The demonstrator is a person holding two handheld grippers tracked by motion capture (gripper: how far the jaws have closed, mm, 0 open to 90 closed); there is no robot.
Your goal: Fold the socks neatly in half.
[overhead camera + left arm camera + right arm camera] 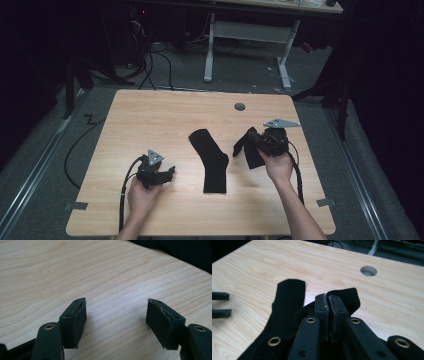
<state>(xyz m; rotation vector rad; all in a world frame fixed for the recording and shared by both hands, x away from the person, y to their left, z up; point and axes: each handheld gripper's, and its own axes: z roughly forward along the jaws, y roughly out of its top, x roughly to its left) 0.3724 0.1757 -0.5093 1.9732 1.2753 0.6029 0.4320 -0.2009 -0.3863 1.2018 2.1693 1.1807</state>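
Two black socks are on a wooden table (150,115). One sock (212,162) lies flat in the middle, and it also appears in the right gripper view (287,300). My right gripper (254,140) is raised a little above the table at the right. Its jaws are shut on the second sock (251,156), whose cloth bunches around the shut tips (328,298) and hangs below them (348,296). My left gripper (171,172) rests low at the front left, open, with bare wood between its pads (116,303). A dark edge of the flat sock (185,250) lies beyond it.
A round cable hole (240,106) sits near the table's far edge, also seen in the right gripper view (368,270). Beyond the table stand the white legs of a desk (209,50), with cables on the floor (150,65). The left gripper's jaws (220,305) are at the left of the right gripper view.
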